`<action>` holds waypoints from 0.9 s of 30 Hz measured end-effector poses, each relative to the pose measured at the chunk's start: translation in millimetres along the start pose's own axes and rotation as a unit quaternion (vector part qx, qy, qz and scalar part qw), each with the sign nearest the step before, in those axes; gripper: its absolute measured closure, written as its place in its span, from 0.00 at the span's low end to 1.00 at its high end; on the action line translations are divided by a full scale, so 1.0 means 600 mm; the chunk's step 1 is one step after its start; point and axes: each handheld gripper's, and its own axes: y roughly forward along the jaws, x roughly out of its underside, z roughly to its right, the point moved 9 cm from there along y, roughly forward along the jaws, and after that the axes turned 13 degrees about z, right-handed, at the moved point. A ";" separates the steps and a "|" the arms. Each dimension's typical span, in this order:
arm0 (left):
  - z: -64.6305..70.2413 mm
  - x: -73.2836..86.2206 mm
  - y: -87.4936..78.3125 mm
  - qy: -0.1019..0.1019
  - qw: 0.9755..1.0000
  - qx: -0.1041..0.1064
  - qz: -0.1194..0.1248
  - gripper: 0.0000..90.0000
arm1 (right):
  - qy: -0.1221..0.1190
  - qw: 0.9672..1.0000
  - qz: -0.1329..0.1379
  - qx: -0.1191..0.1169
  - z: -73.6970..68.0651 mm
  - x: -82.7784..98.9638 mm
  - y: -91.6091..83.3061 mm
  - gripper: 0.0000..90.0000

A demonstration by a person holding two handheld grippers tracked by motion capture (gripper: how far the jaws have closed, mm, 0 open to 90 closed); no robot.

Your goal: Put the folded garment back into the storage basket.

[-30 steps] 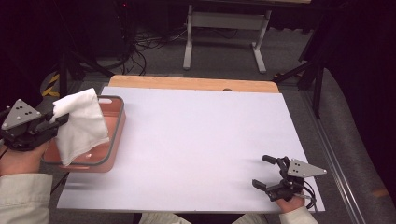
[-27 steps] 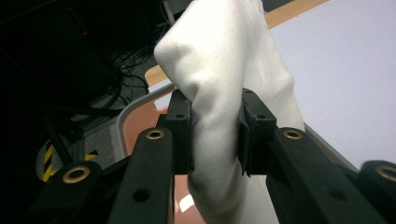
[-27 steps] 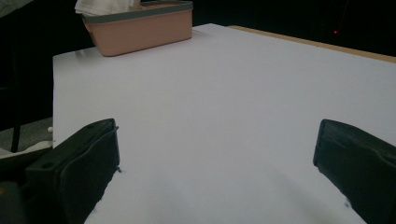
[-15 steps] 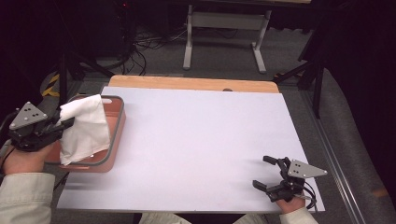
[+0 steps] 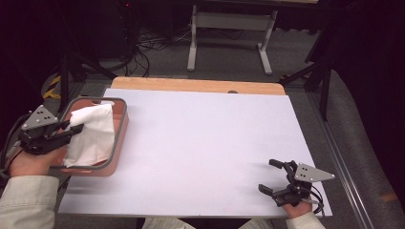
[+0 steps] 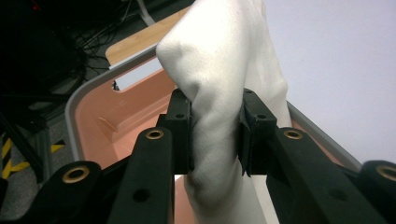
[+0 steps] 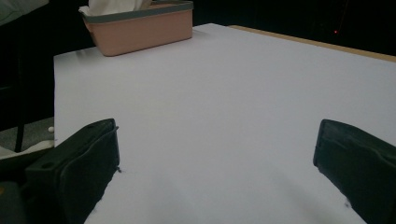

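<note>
White cloth [image 5: 90,136]: one pc, crumpled, held over pink bin [image 5: 119,138] w/ grey rim at the left edge of the counter [image 5: 205,143].

High view: left hand-held gripper [image 5: 71,130] sits just outside the bin's left wall, jaws reaching in over the rim and pinching the cloth's left side. Cloth hangs across most of the bin opening; lower part drapes to the near rim. Whether it touches the bin floor: can't tell. Right hand-held gripper [image 5: 272,179] rests low near the counter's front right corner, well apart from bin and cloth, jaws spread, nothing between them. Counter top white w/ wood strip along the far edge.

Left gripper view: left hand-held gripper [image 6: 215,133] pads pressed on a bunched fold of cloth [image 6: 219,70], which rises above the pads and trails below them. Pink bin [image 6: 116,112] interior behind, handle slot in the far wall.

Right gripper view: right hand-held gripper [image 7: 215,158] jaws wide apart over bare counter [image 7: 243,93]. Bin [image 7: 144,23] at the far left corner, cloth [image 7: 112,5] showing above its rim.
</note>
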 end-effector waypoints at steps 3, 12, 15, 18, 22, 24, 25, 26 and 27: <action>0.002 0.005 0.004 0.001 1.000 0.005 -0.008 0.77 | 0.000 1.000 0.000 0.000 0.000 0.000 0.000 0.01; 0.005 0.018 0.012 -0.006 1.000 0.010 -0.024 0.77 | -0.001 1.000 -0.002 -0.001 0.000 0.001 0.001 0.01; 0.006 0.020 0.014 -0.008 1.000 0.012 -0.025 0.77 | -0.001 1.000 -0.003 0.000 0.000 0.001 0.001 0.01; 0.005 0.022 0.017 -0.011 1.000 0.011 -0.027 0.77 | -0.001 1.000 -0.002 0.000 0.000 0.001 0.001 0.01; 0.006 0.023 0.020 -0.013 0.999 0.013 -0.029 0.77 | -0.001 1.000 -0.002 -0.001 0.000 0.001 0.001 0.01; 0.005 0.024 0.022 -0.015 0.999 0.012 -0.028 0.77 | -0.001 1.000 -0.002 -0.001 0.000 0.001 0.001 0.01; 0.005 0.024 0.022 -0.014 0.999 0.011 -0.030 0.77 | -0.001 1.000 -0.002 -0.001 0.000 0.001 0.001 0.01; 0.005 0.025 0.023 -0.018 0.999 0.010 -0.031 0.77 | -0.001 1.000 -0.002 -0.001 0.000 0.001 0.001 0.01; 0.004 0.025 0.025 -0.018 0.999 0.010 -0.031 0.77 | 0.000 1.000 -0.002 0.000 0.000 0.001 0.001 0.01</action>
